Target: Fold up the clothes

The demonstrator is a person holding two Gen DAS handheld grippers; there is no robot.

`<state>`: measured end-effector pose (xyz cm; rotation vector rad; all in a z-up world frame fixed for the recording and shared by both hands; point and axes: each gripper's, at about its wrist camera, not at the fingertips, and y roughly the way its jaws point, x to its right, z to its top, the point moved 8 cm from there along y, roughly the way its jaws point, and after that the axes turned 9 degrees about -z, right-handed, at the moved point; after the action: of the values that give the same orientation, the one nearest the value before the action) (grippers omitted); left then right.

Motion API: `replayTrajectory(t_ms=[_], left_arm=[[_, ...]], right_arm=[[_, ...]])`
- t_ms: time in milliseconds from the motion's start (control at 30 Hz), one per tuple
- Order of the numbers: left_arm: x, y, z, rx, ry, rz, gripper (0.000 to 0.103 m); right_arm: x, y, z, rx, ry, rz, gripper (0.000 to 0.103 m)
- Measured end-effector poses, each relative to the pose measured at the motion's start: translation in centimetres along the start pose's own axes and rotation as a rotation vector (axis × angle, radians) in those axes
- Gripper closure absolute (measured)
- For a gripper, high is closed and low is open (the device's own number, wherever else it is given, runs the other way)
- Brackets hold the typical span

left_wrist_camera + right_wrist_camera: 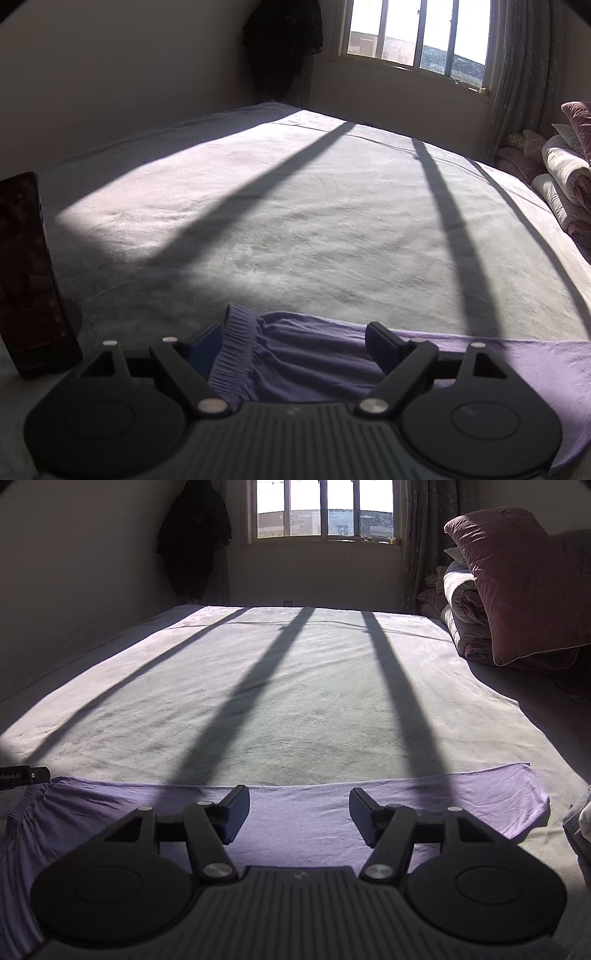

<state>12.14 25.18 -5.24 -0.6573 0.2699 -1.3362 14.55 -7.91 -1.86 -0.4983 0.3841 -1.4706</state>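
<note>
Purple cloth point(314, 365): its near part is hidden under the left hand-held gripper point(295, 339).
Dark box point(29, 277): cut off at the left edge.
Pillow point(524, 590): cut off at the right edge.
Dark clothes point(195, 542): too dark to tell.

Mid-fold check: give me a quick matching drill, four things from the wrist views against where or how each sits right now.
Things:
1. purple garment
2. dark red pillow
3. black phone-like slab
4. left gripper

Places or states:
A. propped upright at the left edge of the left wrist view
B. jaws open above the elastic waistband
C. spread flat along the near edge of the bed
D. leaning on rolled bedding at the right

Pairs: 1-C, 2-D, 3-A, 4-B
</note>
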Motion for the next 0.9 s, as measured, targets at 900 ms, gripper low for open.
replayTrajectory(t_ms=[900], left_arm=[[-3.1,-13.7,-16.8,0.121,0.062,-0.106,0.007]], right_arm=[[1.0,-14.8,-23.1,0.152,0.074,-0.201,0.0]])
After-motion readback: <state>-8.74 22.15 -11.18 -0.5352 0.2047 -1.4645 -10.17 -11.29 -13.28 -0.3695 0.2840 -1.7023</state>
